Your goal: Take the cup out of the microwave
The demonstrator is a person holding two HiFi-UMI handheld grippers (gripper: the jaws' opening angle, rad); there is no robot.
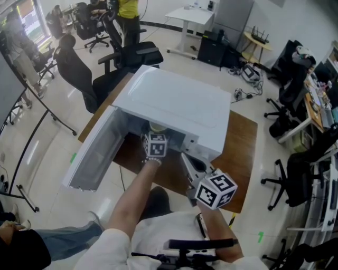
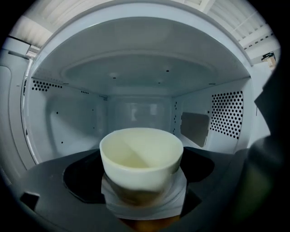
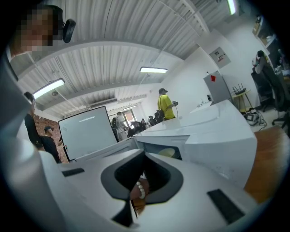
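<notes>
A cream cup (image 2: 141, 156) stands in the white cavity of the microwave (image 1: 179, 103), whose door (image 1: 95, 153) hangs open to the left. My left gripper (image 2: 142, 186) reaches into the cavity, and its pale pads (image 2: 176, 195) sit against the cup's lower part, shut on it. From the head view only the cup's rim (image 1: 157, 126) shows, just past the left gripper (image 1: 156, 136) and its marker cube. My right gripper (image 1: 190, 162) hovers by the microwave's front right corner. In the right gripper view its jaws (image 3: 142, 158) meet with nothing between them.
The microwave stands on a brown wooden table (image 1: 240, 153). Office chairs (image 1: 79, 74) and desks (image 1: 190, 18) ring the table, and a person in a yellow top (image 1: 128, 13) stands at the back. Cables lie on the floor (image 1: 248, 92) to the right.
</notes>
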